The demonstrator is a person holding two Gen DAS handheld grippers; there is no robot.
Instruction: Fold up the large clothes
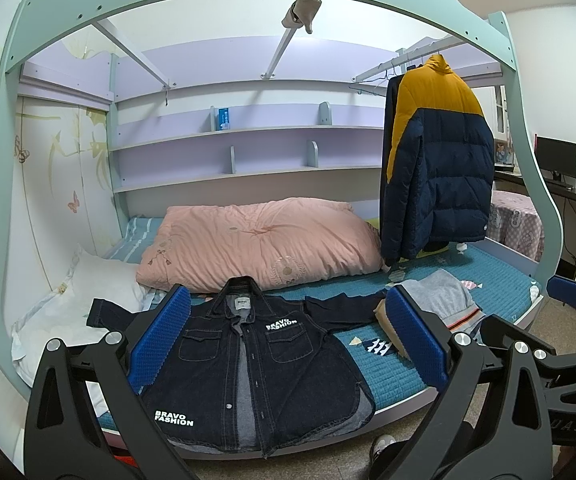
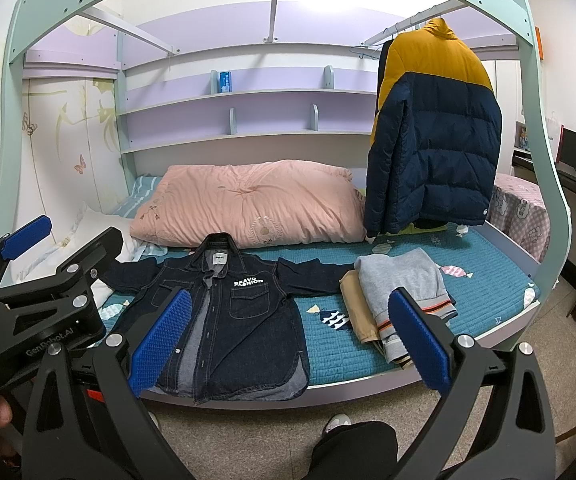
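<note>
Both grippers, left [image 1: 288,344] and right [image 2: 288,344], wide open, empty, above denim jacket [image 2: 232,316] flat on bed [image 2: 488,280].

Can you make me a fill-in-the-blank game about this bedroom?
1. The denim jacket lies spread out on the ____.
2. The hanging puffer coat is navy and ____.
3. Behind the jacket sits a ____ quilt.
4. Both hand-held grippers, left and right, are ____.

Answers: bed; yellow; pink; open
</note>
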